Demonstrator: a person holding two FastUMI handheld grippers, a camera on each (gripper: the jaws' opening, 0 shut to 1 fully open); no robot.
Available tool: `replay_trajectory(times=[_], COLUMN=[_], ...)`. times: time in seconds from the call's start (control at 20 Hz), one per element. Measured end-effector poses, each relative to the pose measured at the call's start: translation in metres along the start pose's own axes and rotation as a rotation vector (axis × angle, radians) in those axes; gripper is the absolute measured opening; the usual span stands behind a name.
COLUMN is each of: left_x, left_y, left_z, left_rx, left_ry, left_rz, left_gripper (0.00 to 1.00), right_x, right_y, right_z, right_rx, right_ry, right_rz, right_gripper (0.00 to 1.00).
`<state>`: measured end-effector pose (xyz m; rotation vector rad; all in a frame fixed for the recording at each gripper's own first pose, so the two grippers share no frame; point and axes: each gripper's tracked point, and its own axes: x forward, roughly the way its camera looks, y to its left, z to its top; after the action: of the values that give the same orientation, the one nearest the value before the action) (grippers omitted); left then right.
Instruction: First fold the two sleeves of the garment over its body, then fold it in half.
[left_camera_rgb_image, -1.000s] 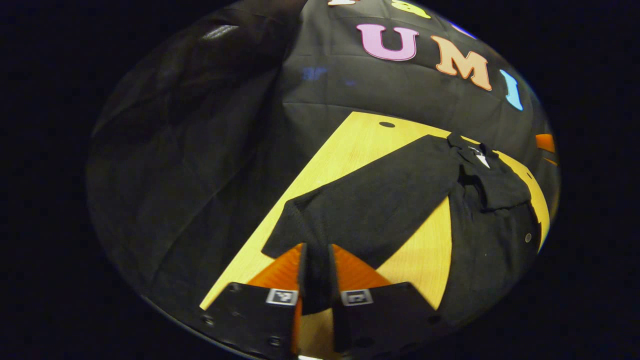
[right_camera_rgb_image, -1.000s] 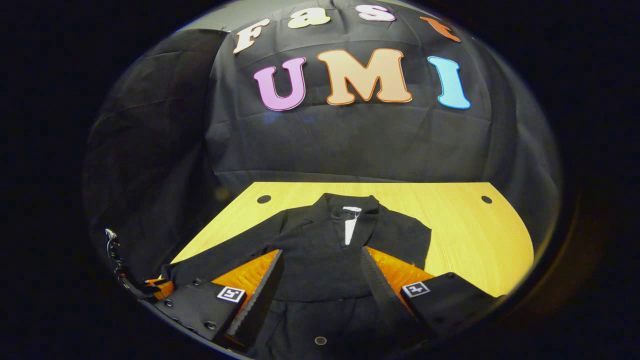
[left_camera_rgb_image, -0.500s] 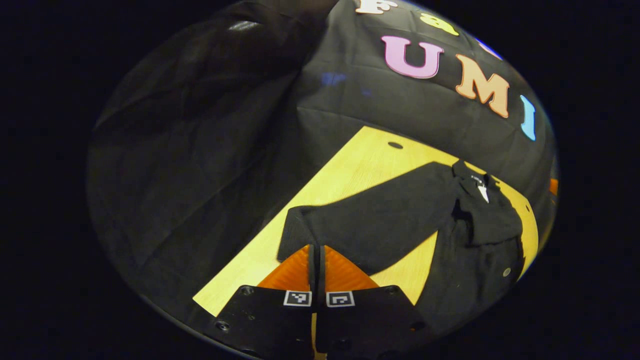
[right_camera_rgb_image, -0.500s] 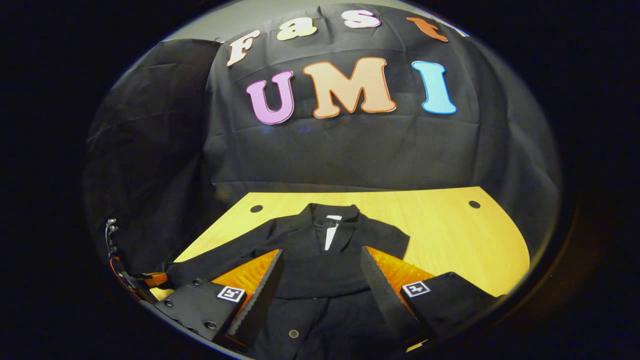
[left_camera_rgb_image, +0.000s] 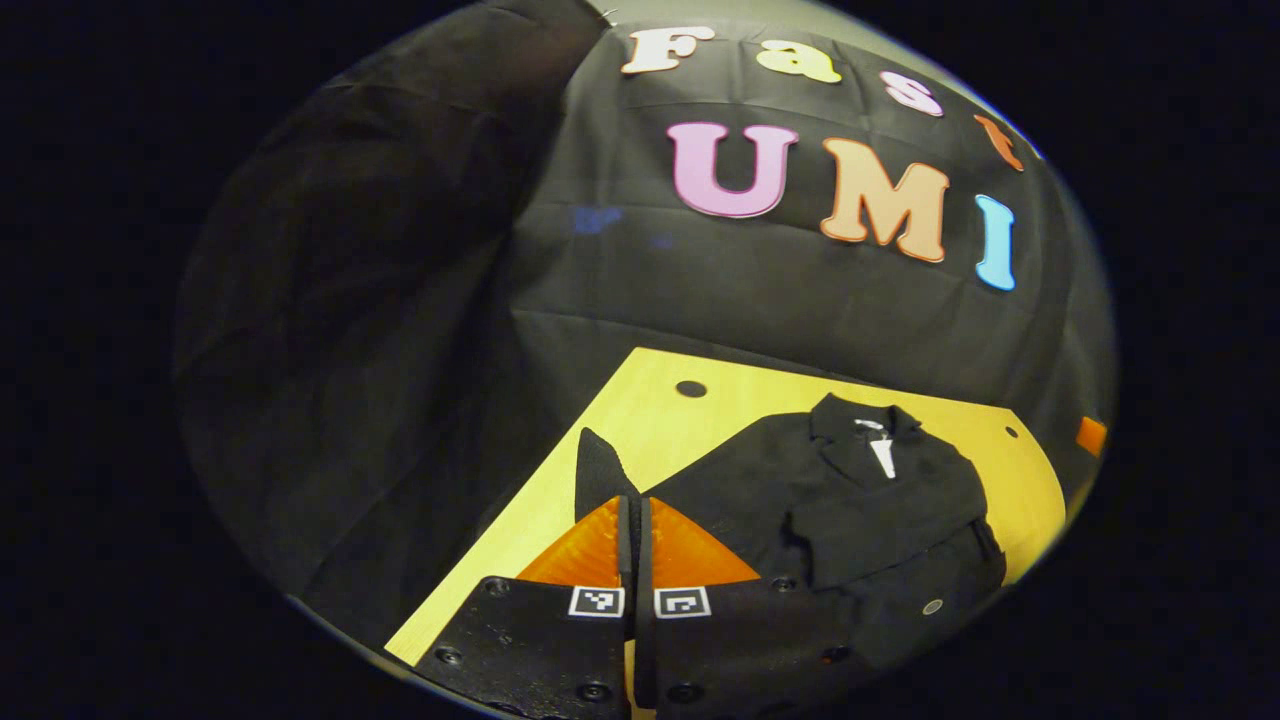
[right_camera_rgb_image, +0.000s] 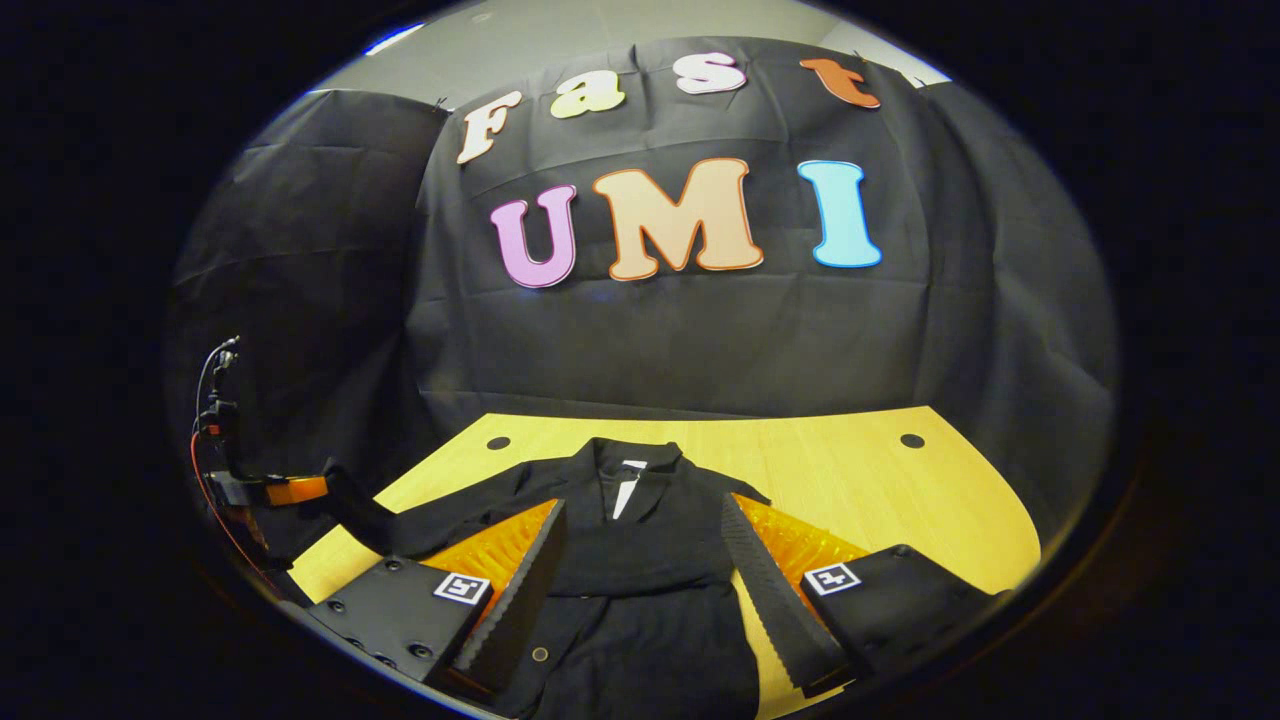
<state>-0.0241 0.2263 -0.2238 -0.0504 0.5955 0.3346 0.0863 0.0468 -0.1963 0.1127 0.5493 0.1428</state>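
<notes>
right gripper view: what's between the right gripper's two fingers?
The right gripper is open, and between its fingers lies the black garment's body on the wooden table, collar at the far end.

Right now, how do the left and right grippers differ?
The left gripper is shut on the sleeve, lifting its cuff off the table; the right gripper is open, holding nothing. Left sits at the jacket's side, right above the jacket front.

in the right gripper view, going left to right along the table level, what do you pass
left tool pinching the sleeve end → outstretched sleeve → jacket collar → bare table
</notes>
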Motion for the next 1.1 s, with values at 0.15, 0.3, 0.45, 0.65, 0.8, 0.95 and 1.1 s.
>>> replay_trajectory(times=[0.15,0.3,0.45,0.65,0.8,0.95,1.1], left_x=[0.009,0.017,0.024,0.031,0.037,0.044,0.05], left_y=[-0.041,-0.088,-0.134,-0.191,-0.232,-0.268,-0.301], left_z=[0.018,0.03,0.036,0.039,0.032,0.022,0.01], left_rx=[0.045,0.092,0.139,0.188,0.211,0.242,0.266], left_ry=[-0.017,-0.029,-0.031,-0.035,-0.015,0.011,0.041], left_rz=[-0.07,-0.15,-0.227,-0.313,-0.367,-0.416,-0.453], left_gripper=[0.0,0.0,0.0,0.0,0.0,0.0,0.0], right_x=[-0.014,-0.029,-0.043,-0.062,-0.074,-0.084,-0.091], right_y=[-0.023,-0.048,-0.072,-0.103,-0.122,-0.14,-0.157], right_z=[-0.004,-0.008,-0.015,-0.021,-0.025,-0.03,-0.036], right_rx=[0.025,0.041,0.073,0.097,0.111,0.127,0.14], right_ry=[-0.011,-0.018,-0.017,-0.025,-0.028,-0.024,-0.015], right_rz=[-0.037,-0.079,-0.121,-0.178,-0.21,-0.238,-0.262], right_gripper=[0.98,0.98,0.98,0.98,0.98,0.98,0.98])
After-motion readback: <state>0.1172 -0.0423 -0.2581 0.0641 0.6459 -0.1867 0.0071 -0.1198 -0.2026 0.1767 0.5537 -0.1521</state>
